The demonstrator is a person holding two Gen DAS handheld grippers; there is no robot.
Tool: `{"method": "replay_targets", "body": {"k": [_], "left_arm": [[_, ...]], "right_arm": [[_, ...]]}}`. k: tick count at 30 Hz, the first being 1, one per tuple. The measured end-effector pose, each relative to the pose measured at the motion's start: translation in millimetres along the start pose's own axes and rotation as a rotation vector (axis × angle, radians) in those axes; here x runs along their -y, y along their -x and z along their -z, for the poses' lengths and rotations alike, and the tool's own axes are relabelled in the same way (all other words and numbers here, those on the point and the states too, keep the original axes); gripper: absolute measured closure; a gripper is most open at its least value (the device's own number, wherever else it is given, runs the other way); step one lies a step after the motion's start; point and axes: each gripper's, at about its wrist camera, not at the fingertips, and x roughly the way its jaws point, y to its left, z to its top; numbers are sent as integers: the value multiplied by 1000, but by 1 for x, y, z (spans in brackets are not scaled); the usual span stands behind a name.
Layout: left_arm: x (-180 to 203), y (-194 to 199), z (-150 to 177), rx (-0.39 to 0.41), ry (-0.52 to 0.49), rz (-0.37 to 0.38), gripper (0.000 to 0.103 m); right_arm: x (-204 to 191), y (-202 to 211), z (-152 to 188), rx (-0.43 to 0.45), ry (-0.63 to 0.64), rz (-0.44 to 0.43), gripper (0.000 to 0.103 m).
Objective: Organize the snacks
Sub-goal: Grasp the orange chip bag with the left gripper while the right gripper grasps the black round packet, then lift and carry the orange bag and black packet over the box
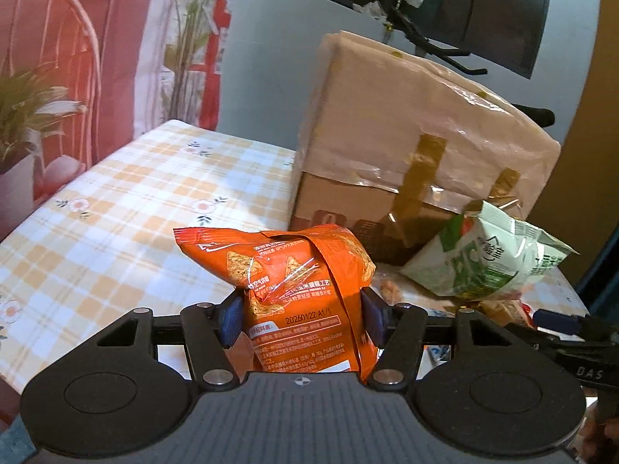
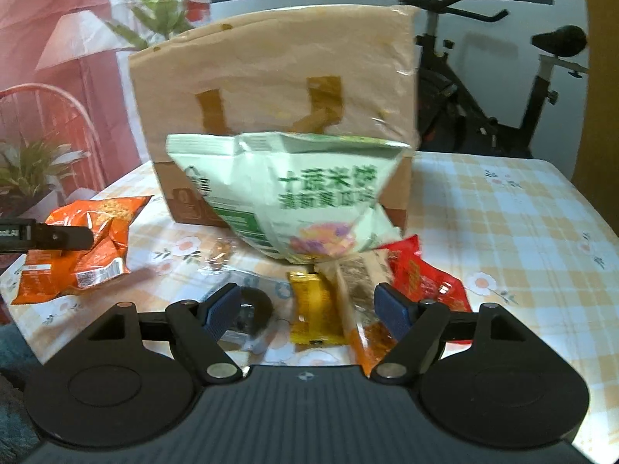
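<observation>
My left gripper (image 1: pixel 301 317) is shut on an orange chip bag (image 1: pixel 294 270), its blue pads pressing both sides and holding it just above the checked tablecloth (image 1: pixel 116 212). From the right wrist view the same orange bag (image 2: pixel 85 247) hangs at the far left with one finger (image 2: pixel 69 236) of that gripper across it. My right gripper (image 2: pixel 307 309) is open over a yellow packet (image 2: pixel 313 309) and a brown-orange packet (image 2: pixel 363 309), and its pads touch neither. A green-and-white bag (image 2: pixel 301 197) leans against the cardboard box (image 2: pixel 271 77).
The plastic-wrapped box (image 1: pixel 406 147) stands at the table's back. A red packet (image 2: pixel 421 274) and a clear packet with a dark ring (image 2: pixel 251 309) lie near my right gripper. An exercise bike (image 2: pixel 503 77) stands behind, with a plant (image 1: pixel 23 116) and a red chair (image 1: pixel 58 38) at the left.
</observation>
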Motion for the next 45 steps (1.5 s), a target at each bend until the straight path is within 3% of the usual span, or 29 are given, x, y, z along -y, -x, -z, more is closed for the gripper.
{"method": "replay_targets", "body": {"k": [6, 11, 14, 20, 26, 33, 45], "left_arm": [[-5, -3, 5, -12, 8, -20, 39], [-13, -3, 6, -15, 40, -29, 39], [-15, -3, 6, -13, 50, -32, 39], [-15, -8, 8, -31, 52, -31, 39], [-16, -13, 10, -54, 60, -34, 39], [-11, -19, 12, -74, 35, -31, 39], [-14, -22, 14, -88, 36, -24, 39]], "right_arm": [[-22, -20, -16, -72, 1, -101, 26], [-34, -51, -20, -214, -49, -120, 32], [-37, -64, -23, -247, -57, -109, 33], [-45, -84, -27, -246, -43, -98, 39], [-65, -74, 7, -166, 182, -51, 40], [-41, -62, 18, -86, 68, -85, 46], [-41, -61, 20, -66, 66, -115, 48]]}}
